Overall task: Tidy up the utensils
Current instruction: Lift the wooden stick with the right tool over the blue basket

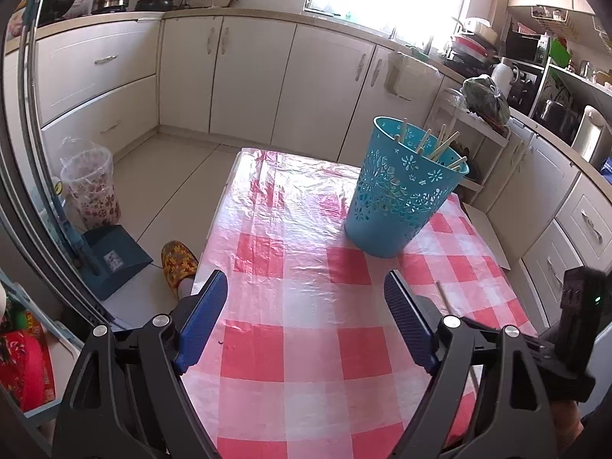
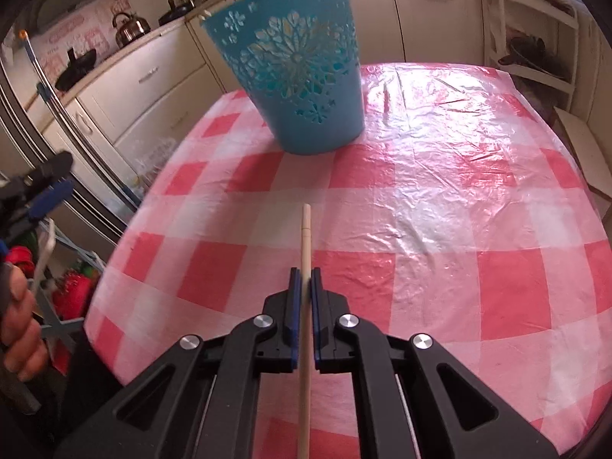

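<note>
A blue cut-out plastic basket [image 1: 401, 195] [image 2: 294, 72] stands upright on the red-and-white checked tablecloth [image 1: 306, 267] [image 2: 420, 210], with several wooden chopsticks [image 1: 443, 145] leaning inside it. My right gripper [image 2: 305, 273] is shut on a single pale wooden chopstick [image 2: 305, 237], which runs lengthwise between the blue pads and sticks out toward the basket. My left gripper [image 1: 306, 287] hangs open over the near part of the table with nothing between its fingers. In the left wrist view the right gripper's black body [image 1: 573, 325] shows at the right edge, with the chopstick's tip [image 1: 443, 294] beside it.
Cream kitchen cabinets [image 1: 248, 76] line the walls beyond the table. A lined bin [image 1: 90, 183], a blue dustpan [image 1: 114, 256] and a slippered foot [image 1: 178, 264] are on the floor at the table's left. A hand [image 2: 19, 325] holding the left gripper shows at the left edge.
</note>
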